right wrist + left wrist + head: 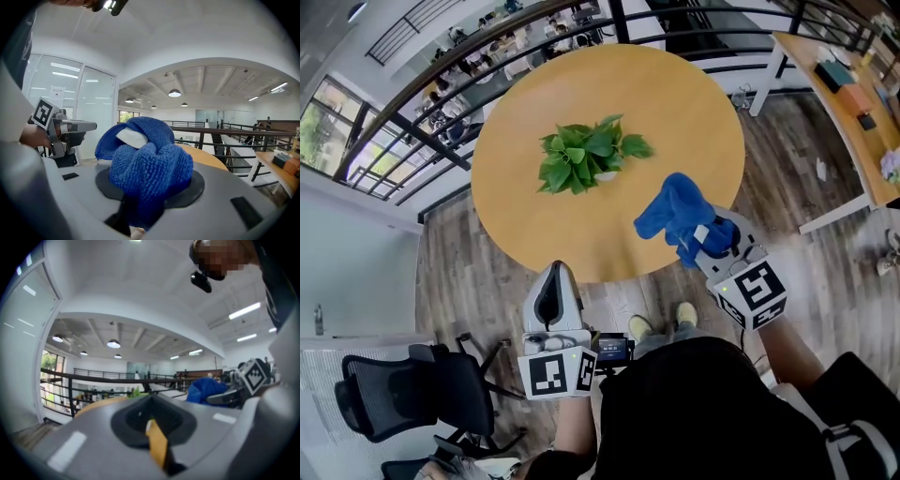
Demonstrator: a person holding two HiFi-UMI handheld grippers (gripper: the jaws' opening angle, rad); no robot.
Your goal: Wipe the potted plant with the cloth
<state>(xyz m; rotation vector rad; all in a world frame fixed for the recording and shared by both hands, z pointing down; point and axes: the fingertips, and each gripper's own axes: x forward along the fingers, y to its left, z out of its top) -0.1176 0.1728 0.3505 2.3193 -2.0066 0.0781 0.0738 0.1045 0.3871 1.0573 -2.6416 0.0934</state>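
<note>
Nearest, the left gripper (pixel 554 279) is held with its jaws together and empty; the bunched blue cloth (pixel 675 214) is clamped in the right gripper (pixel 701 240) over the table (pixel 694 103) edge; leaves could be bent, or the pot tipped, by hard pressing; the potted plant (pixel 586 155), leafy and green, is set mid-table.

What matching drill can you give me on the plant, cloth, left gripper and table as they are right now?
1 potted plant
2 cloth
3 left gripper
4 table

A clamped in the right gripper
B round, light wood
C shut, holding nothing
D near the table's middle

Pairs: 1-D, 2-A, 3-C, 4-B
</note>
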